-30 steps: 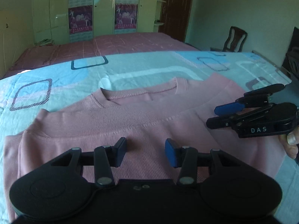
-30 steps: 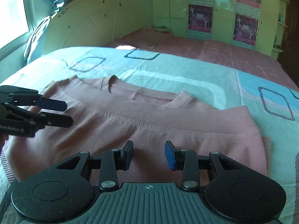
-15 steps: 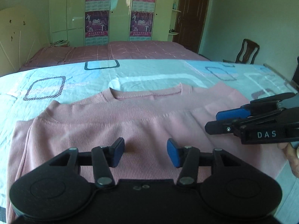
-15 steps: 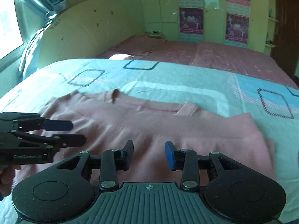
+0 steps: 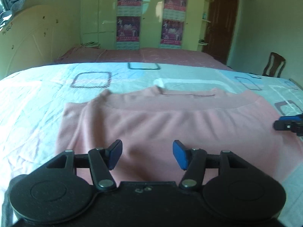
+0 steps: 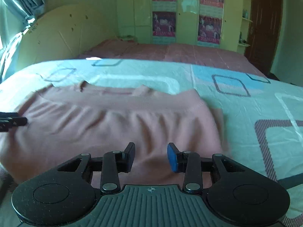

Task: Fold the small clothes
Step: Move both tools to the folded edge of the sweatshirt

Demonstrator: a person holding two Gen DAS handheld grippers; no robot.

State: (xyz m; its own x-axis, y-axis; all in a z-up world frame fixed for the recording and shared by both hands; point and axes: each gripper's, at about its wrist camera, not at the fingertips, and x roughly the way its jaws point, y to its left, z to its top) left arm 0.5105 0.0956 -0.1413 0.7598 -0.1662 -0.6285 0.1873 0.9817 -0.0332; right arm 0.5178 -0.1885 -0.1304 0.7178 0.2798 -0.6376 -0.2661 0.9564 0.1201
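Note:
A pink knit sweater (image 5: 170, 121) lies folded on the light blue bed sheet (image 5: 47, 94), neckline at the far side. It also shows in the right wrist view (image 6: 117, 124). My left gripper (image 5: 147, 156) is open and empty above the sweater's near edge. My right gripper (image 6: 151, 156) is open and empty above the sweater's near right part. The right gripper's tips show at the right edge of the left wrist view (image 5: 287, 123). The left gripper's tips show at the left edge of the right wrist view (image 6: 13, 122).
The sheet (image 6: 246, 104) has square patterns and extends right of the sweater. A pink bedspread (image 5: 144, 56) covers the bed beyond. A wardrobe with posters (image 5: 151, 15), a headboard (image 5: 28, 43), a wooden chair (image 5: 274, 64) and a dark door (image 6: 265, 24) stand behind.
Both grippers have pulled back and apart over the sweater. The other gripper has slid toward the frame edge in each view. The sweater's cloth now shows fresh wrinkles.

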